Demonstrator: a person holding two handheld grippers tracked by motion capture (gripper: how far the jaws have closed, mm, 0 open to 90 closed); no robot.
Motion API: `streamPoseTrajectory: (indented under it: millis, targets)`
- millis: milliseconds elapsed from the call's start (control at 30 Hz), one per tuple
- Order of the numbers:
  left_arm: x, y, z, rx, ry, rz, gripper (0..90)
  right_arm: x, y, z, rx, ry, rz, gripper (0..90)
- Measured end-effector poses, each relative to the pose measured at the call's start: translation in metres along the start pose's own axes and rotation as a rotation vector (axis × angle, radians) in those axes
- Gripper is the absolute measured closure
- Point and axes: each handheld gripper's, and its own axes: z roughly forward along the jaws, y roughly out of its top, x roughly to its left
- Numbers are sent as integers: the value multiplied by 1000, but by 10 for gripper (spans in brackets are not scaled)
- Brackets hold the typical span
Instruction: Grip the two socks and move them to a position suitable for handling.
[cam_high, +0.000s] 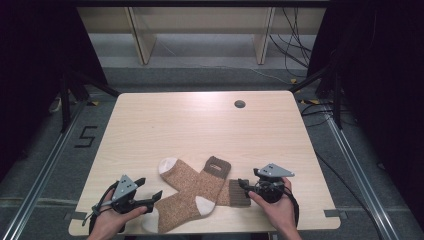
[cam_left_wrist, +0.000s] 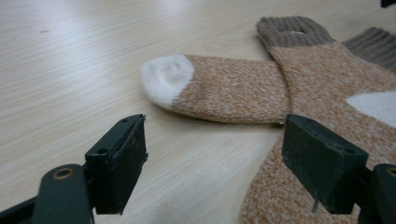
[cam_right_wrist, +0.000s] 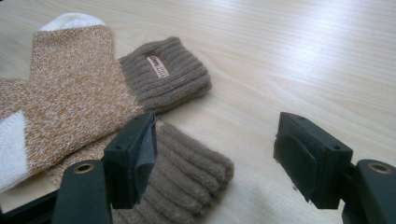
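Two brown-orange socks with white toes and heels lie crossed near the table's front edge. The upper sock (cam_high: 192, 197) runs from its cuff (cam_right_wrist: 163, 70) down to a white toe at the front left. The lower sock (cam_left_wrist: 233, 88) has its white toe (cam_left_wrist: 166, 79) at the far left and its ribbed cuff (cam_right_wrist: 187, 177) at the right. My left gripper (cam_high: 151, 187) (cam_left_wrist: 215, 154) is open just left of the socks, its right jaw over the upper sock's foot. My right gripper (cam_high: 248, 178) (cam_right_wrist: 215, 144) is open at the lower sock's cuff, holding nothing.
The light wooden table (cam_high: 200, 125) has a round cable hole (cam_high: 240, 104) at the back right. Dark floor rails run along both sides, and cables lie behind the table at the right.
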Motion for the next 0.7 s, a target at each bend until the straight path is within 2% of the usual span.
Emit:
streamPoseTrajectory:
  millis: [100,167,200,233,300,333,367,400,433,467,500,567,600,633,667,700]
  targets:
    - [-3,2,-1,25,-20,24,220,-5,1,1,-9,11,-1,303]
    - [-5,5,-3,40,-19,58,223,-8,4,-1,-7,-1,-18,305]
    - [-6,7,-7,36,-41,87,225,-8,6,-1,0,-1,-18,323]
    - [-6,7,-9,37,-50,96,229,-8,7,-1,18,2,-11,326]
    - [-7,7,-11,45,-59,93,233,-9,9,0,27,11,-29,330]
    - [-7,6,-13,55,-67,91,233,-8,12,-1,53,-24,-35,341]
    - [-8,4,-17,64,-91,84,234,-7,13,1,52,0,-9,347]
    - [-9,2,-19,71,-107,78,235,-5,16,-1,64,-18,-8,356]
    - [-9,2,-19,71,-107,78,235,-4,18,0,51,-14,-27,365]
    - [-12,-2,-22,81,-143,88,235,-2,21,1,48,1,-26,369]
    - [-12,-2,-22,81,-143,88,236,0,25,2,57,-4,-44,373]
    - [-15,-6,-26,110,-173,90,236,1,28,4,58,2,-51,374]
    - [-16,-9,-26,118,-181,94,237,3,31,7,69,-2,-52,374]
    - [-17,-14,-26,138,-198,103,238,5,39,19,90,25,-83,378]
    - [-17,-14,-26,138,-198,103,240,7,41,24,102,31,-83,378]
    - [-17,-16,-26,168,-201,108,240,7,41,24,102,31,-83,378]
